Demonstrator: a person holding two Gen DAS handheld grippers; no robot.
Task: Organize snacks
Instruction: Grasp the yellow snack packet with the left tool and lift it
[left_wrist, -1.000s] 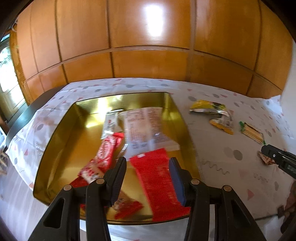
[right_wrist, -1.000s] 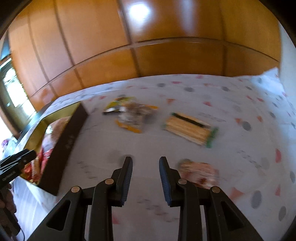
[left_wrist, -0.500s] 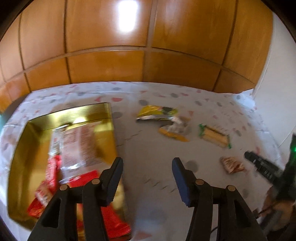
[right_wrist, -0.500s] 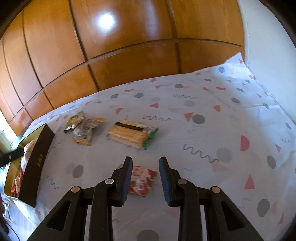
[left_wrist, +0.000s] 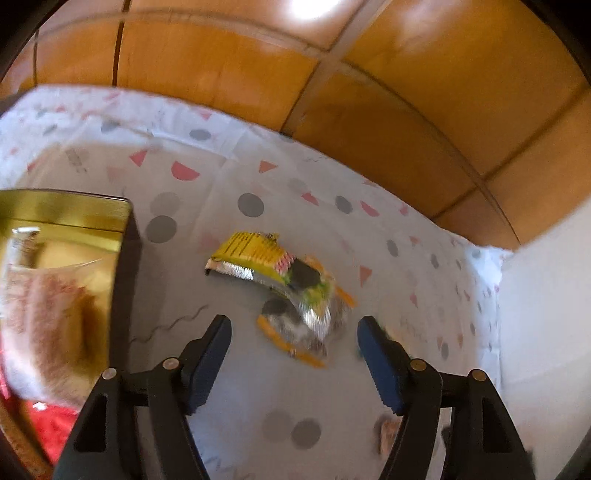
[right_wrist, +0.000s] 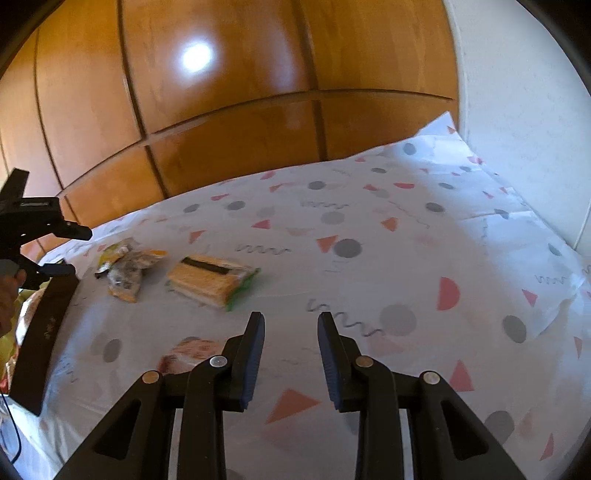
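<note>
My left gripper is open and empty, hovering just above a yellow snack packet that lies over a silver-and-orange packet on the patterned tablecloth. The gold tray at left holds a clear biscuit pack and red wrappers. My right gripper is open and empty above the cloth. In the right wrist view the two packets, a wafer pack with a green end and a small reddish packet lie left of it.
A wooden panelled wall runs behind the table. A white wall stands at the right. The tray's dark side is at the far left of the right wrist view, with my left gripper above it.
My left gripper has swung right from over the tray to above the yellow and silver packets. My right gripper has shifted right, so the small reddish packet now lies left of its fingers.
</note>
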